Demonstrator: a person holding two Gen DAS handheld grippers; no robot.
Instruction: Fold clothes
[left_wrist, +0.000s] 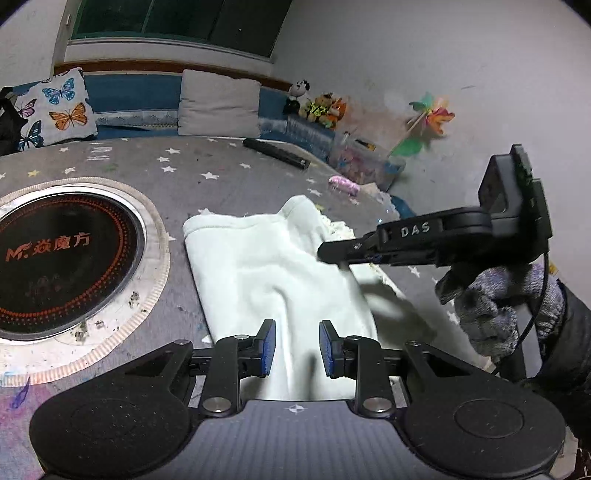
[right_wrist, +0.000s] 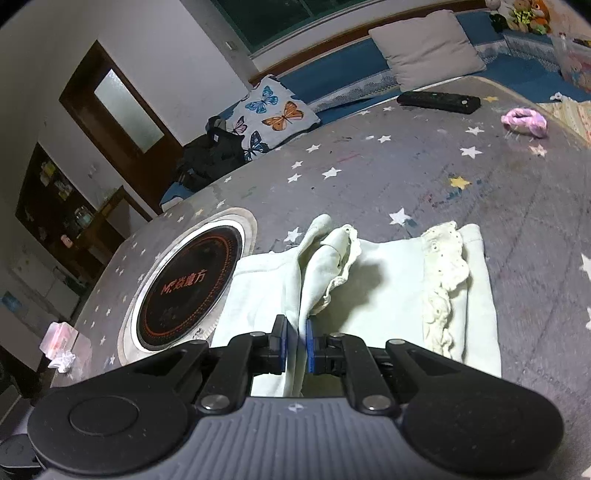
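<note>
A pale mint garment (left_wrist: 273, 273) with a lace frill lies partly folded on the grey star-patterned table. It also shows in the right wrist view (right_wrist: 391, 284). My left gripper (left_wrist: 296, 347) is open, its blue pads apart just above the garment's near edge. My right gripper (right_wrist: 301, 345) is shut on a raised fold of the garment. In the left wrist view the right gripper (left_wrist: 332, 253) comes in from the right over the garment's right side, held by a gloved hand.
A round black induction hob (left_wrist: 62, 258) is set into the table left of the garment. A black remote (left_wrist: 275, 153) and a pink bundle (left_wrist: 344, 184) lie farther back. Cushions and soft toys line the bench behind.
</note>
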